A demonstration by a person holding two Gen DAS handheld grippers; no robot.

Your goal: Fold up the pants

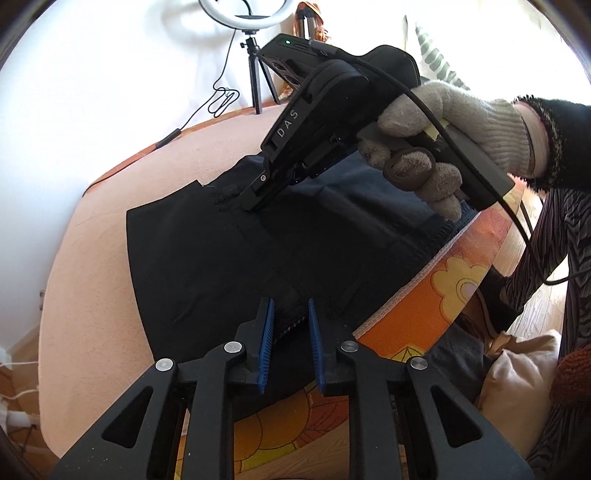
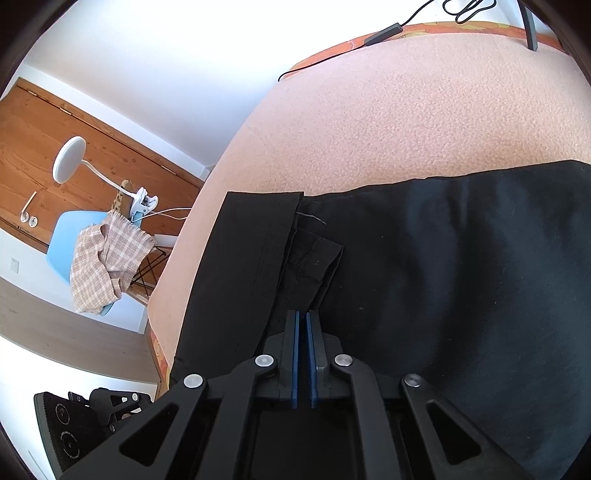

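Lettering "DAS" runs down the right gripper (image 1: pixel 255 201) (no other writing is legible). Its jaws are pressed together, tips on the black pants (image 1: pixel 229 258) spread over the peach blanket (image 1: pixel 92 240). Left gripper (image 1: pixel 291 325) sits slightly parted at the pants' near edge; grip unclear.

Peach-blanketed bed (image 2: pixel 388 110) under flat black pants (image 2: pixel 461 258), cable (image 2: pixel 382 32) near edge.

Closed right tongs (image 2: pixel 303 325) press black pants (image 2: pixel 443 258) on peach blanket (image 2: pixel 369 110).
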